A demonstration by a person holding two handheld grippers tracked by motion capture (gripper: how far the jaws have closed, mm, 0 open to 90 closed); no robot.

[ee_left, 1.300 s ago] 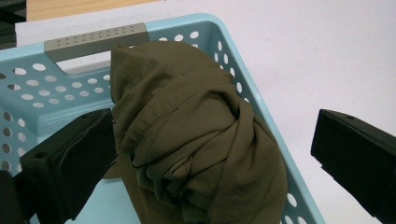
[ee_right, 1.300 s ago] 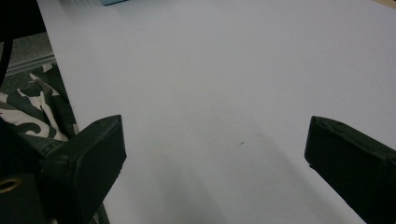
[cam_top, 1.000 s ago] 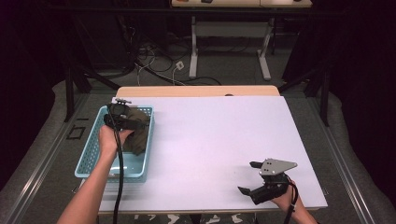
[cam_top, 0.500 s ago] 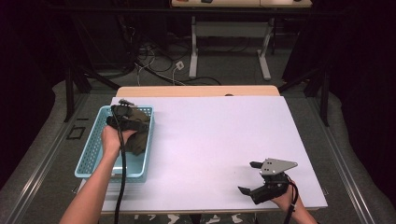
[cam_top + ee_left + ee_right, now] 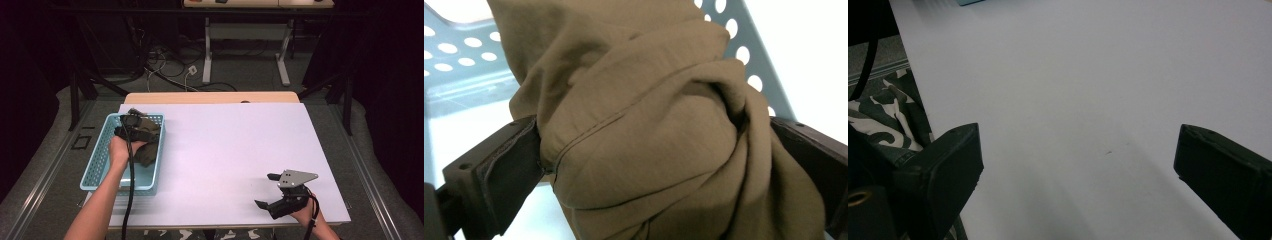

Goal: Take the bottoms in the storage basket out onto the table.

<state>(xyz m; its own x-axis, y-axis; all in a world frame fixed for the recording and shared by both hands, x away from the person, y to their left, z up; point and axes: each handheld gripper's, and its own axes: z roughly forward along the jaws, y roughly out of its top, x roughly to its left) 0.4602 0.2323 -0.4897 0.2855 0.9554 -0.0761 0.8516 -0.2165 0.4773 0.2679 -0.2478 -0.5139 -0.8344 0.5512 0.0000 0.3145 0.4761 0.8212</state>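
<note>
A crumpled olive-brown cloth [image 5: 150,149] lies in a light-blue perforated basket [image 5: 95,172] at the table's left. My left gripper [image 5: 131,129] is down in the basket and shut on that cloth. In the left gripper view, the cloth [image 5: 649,125] bulges between the two black jaws, with the basket wall [image 5: 454,55] behind it. My right gripper [image 5: 264,190] rests near the front right of the white table [image 5: 235,145]. Its jaws stand wide open over bare table surface, as the right gripper view [image 5: 1078,155] shows.
The table's front edge runs just below my right gripper. A patterned green-and-white fabric [image 5: 883,120] shows past the table edge in the right gripper view. Beyond the table's far edge are a dark floor with cables [image 5: 170,60] and desk legs [image 5: 207,50].
My left hand has shifted slightly inside the basket while holding the cloth. The right gripper has not moved.
</note>
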